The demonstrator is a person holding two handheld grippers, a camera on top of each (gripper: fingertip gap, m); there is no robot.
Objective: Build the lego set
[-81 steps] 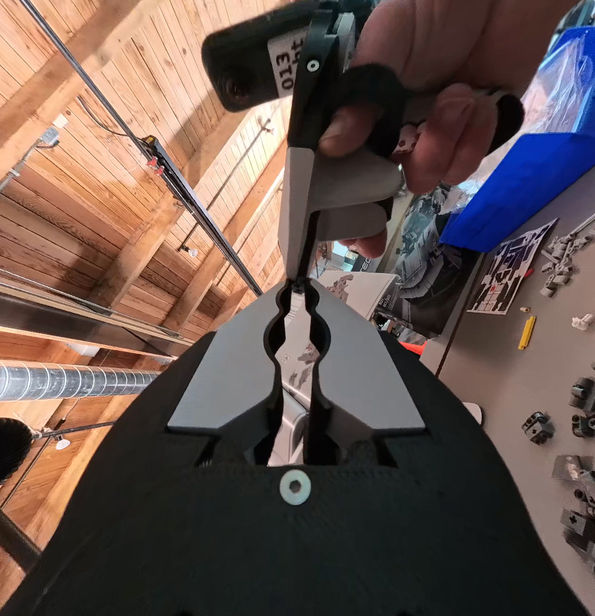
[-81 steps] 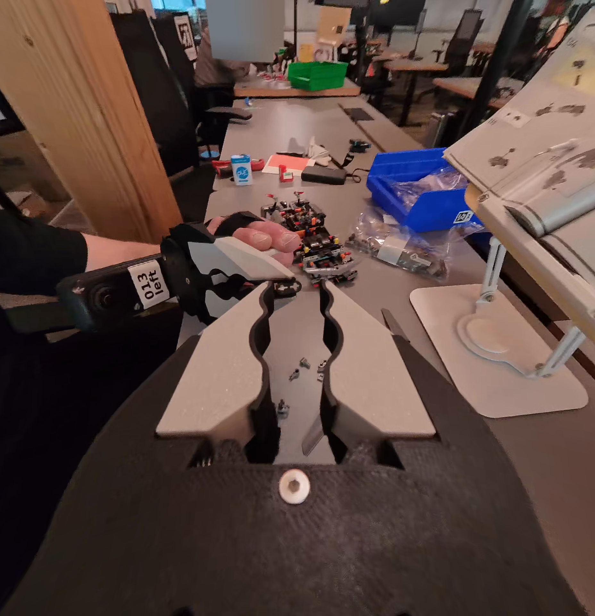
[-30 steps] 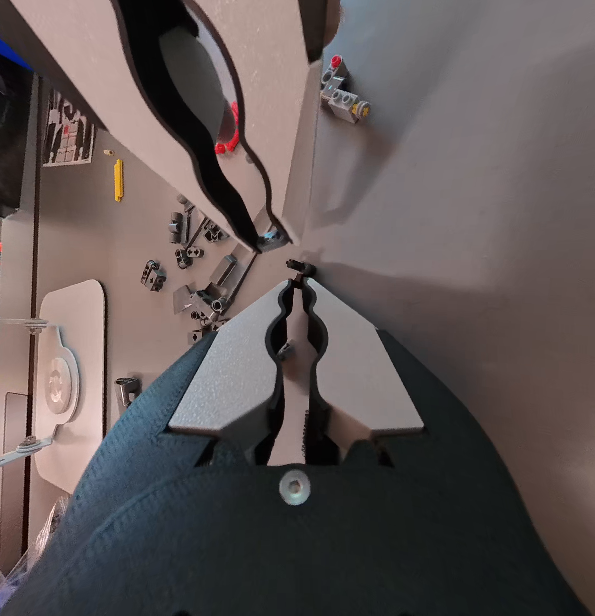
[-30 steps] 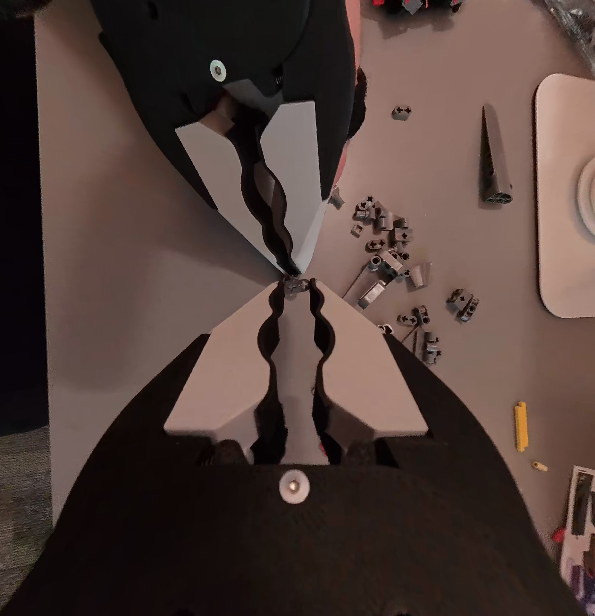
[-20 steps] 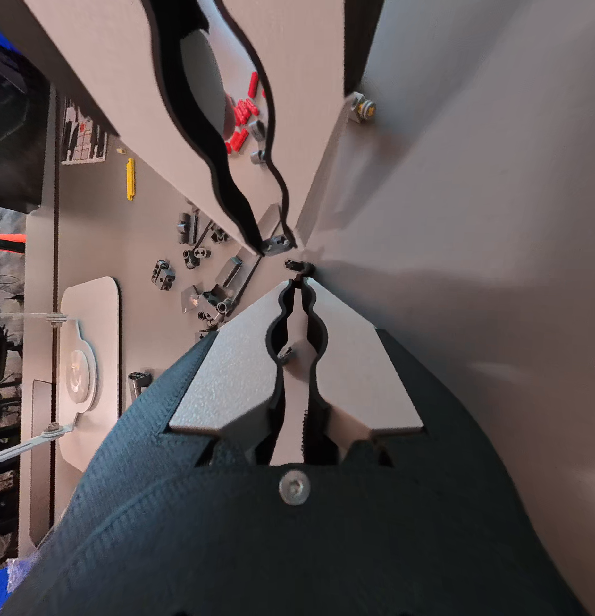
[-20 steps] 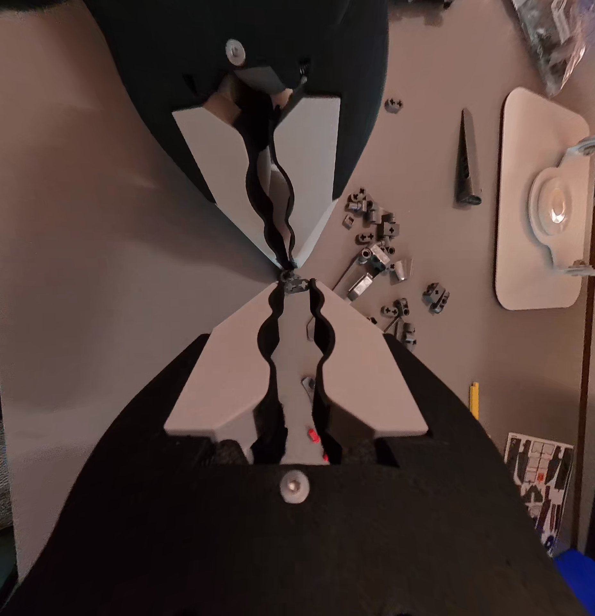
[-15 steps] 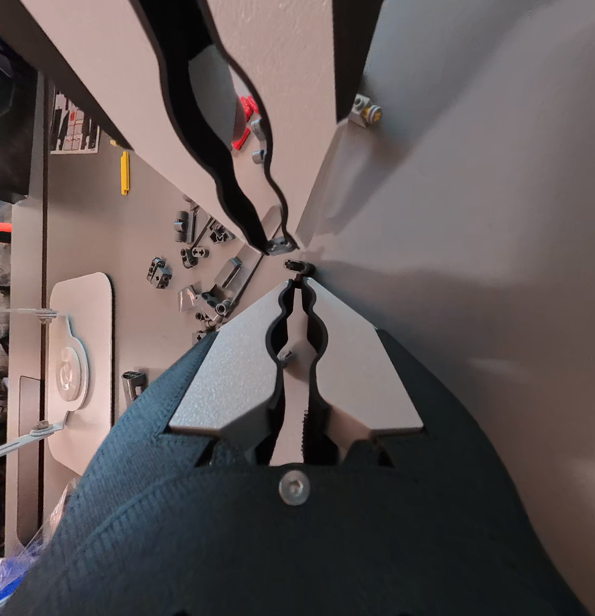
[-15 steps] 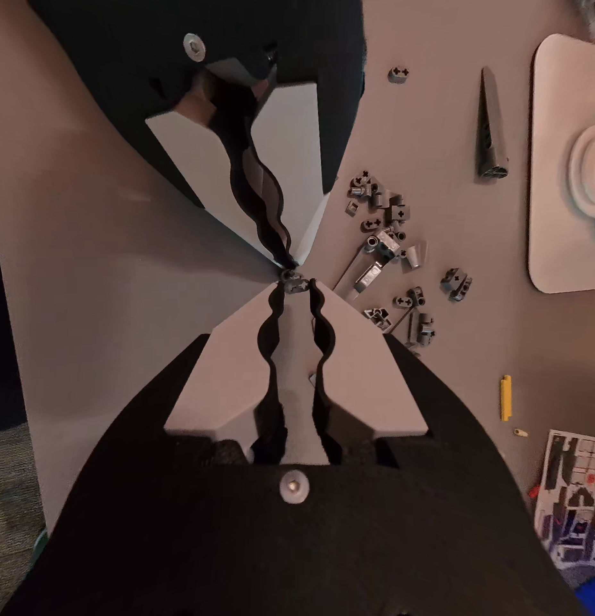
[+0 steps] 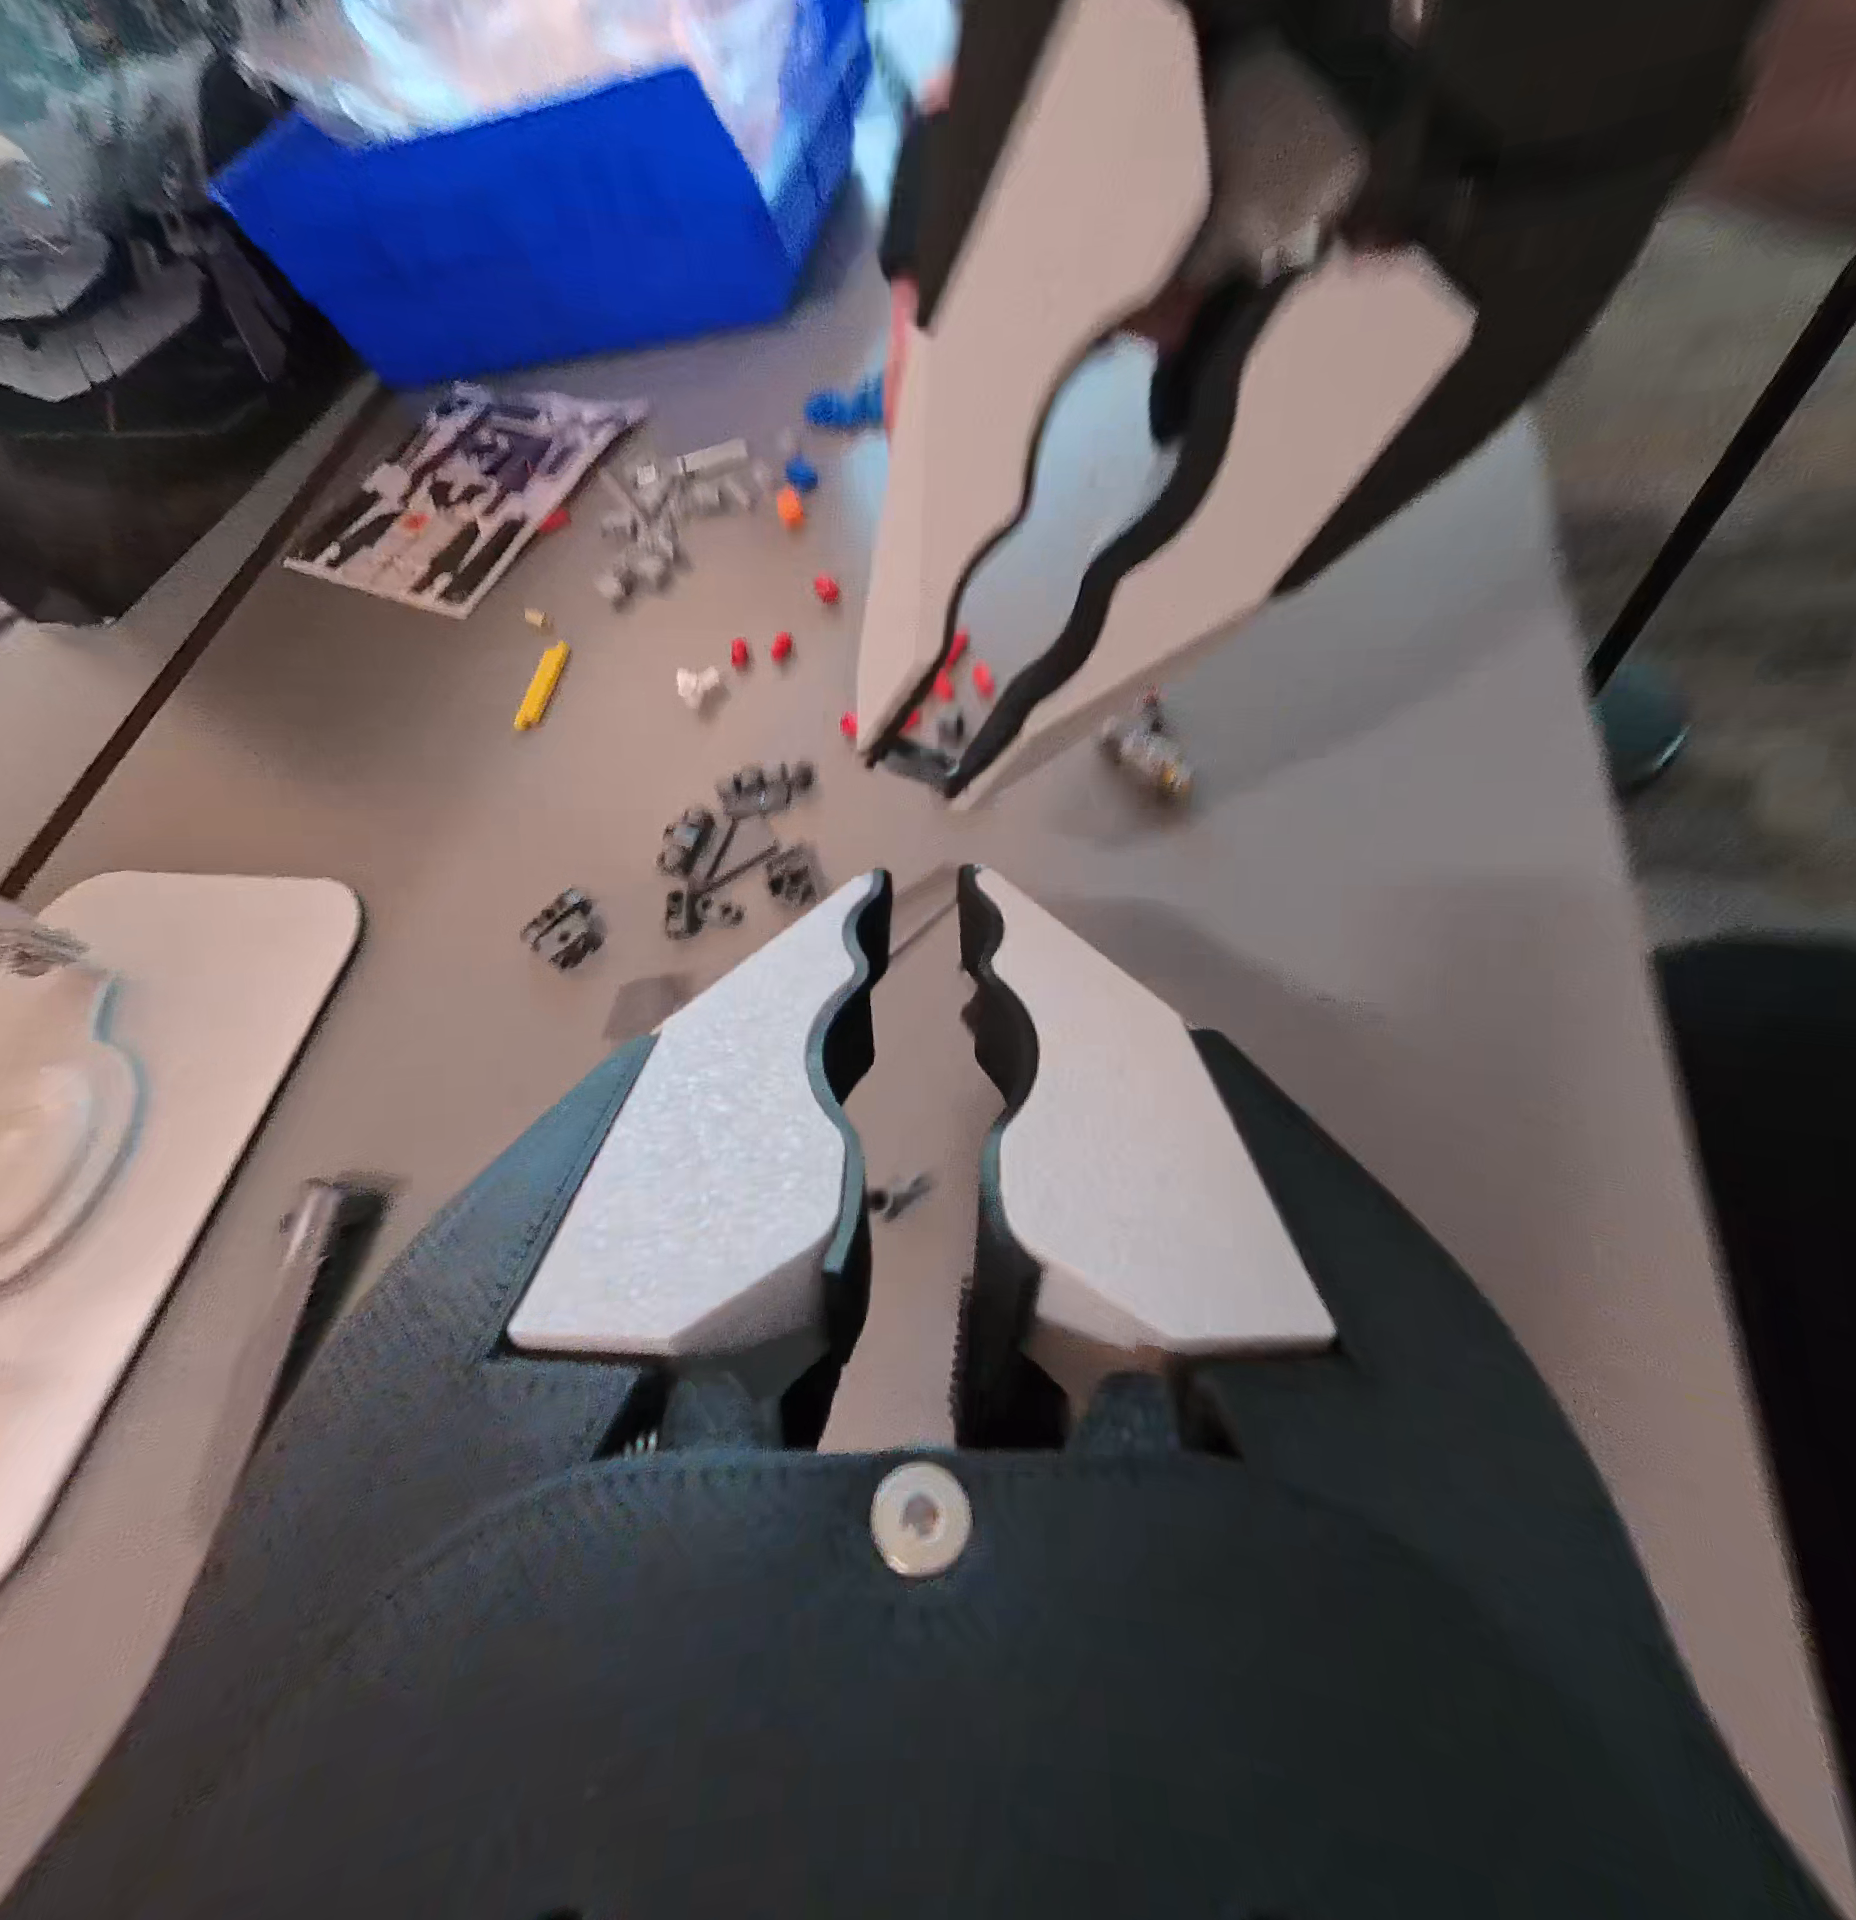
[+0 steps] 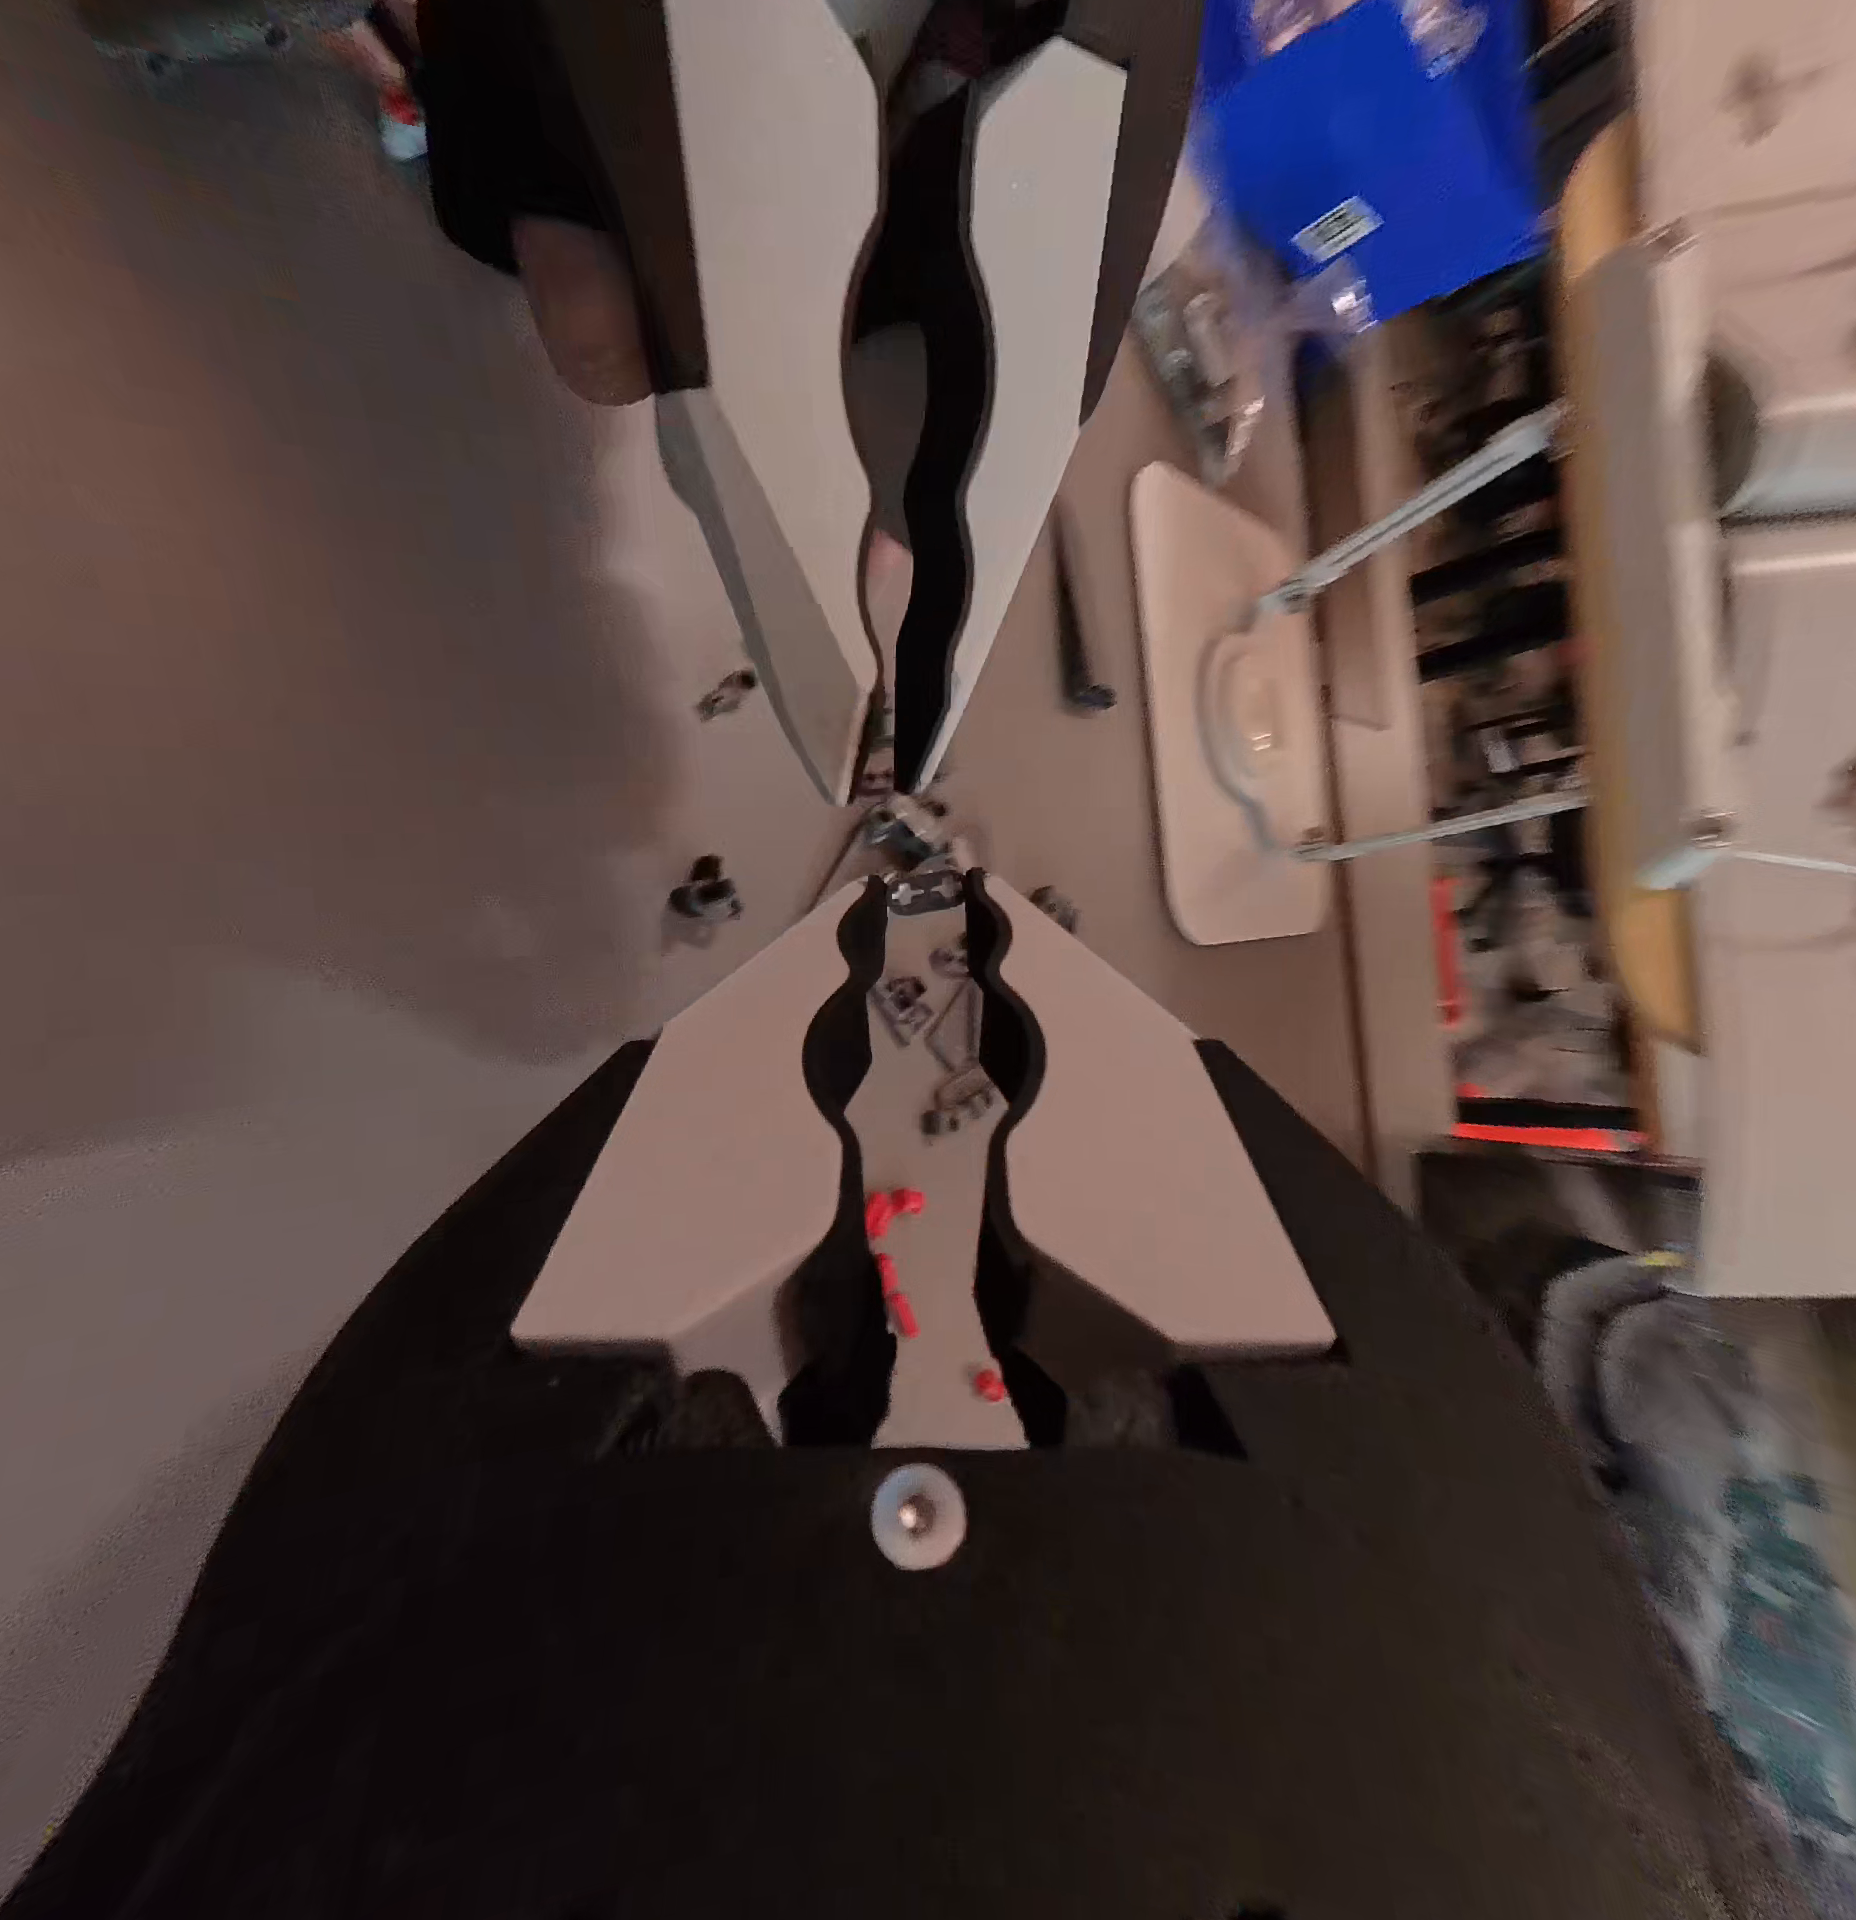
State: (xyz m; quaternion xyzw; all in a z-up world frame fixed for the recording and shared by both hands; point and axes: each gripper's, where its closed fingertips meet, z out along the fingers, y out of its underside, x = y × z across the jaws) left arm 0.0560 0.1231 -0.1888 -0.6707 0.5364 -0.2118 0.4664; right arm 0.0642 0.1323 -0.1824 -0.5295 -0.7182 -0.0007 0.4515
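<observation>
The right gripper (image 10: 926,891) clamps a small grey connector piece (image 10: 924,894) at its very fingertips, above the table (image 10: 228,520) middle. It looks light, rigid and slippery, best pinched across its flat sides. The left gripper (image 9: 922,883) stands slightly apart, empty.

Small parts (image 9: 732,852) scattered mid-desk (image 9: 1319,935), a bin (image 9: 529,229) far left, a stand base (image 9: 176,1029) near left, the two claws tip to tip above

left wrist: high, tilted down at table (image 9: 1319,935) | right wrist: close, facing opposite (both share scattered bricks (image 9: 737,852))
</observation>
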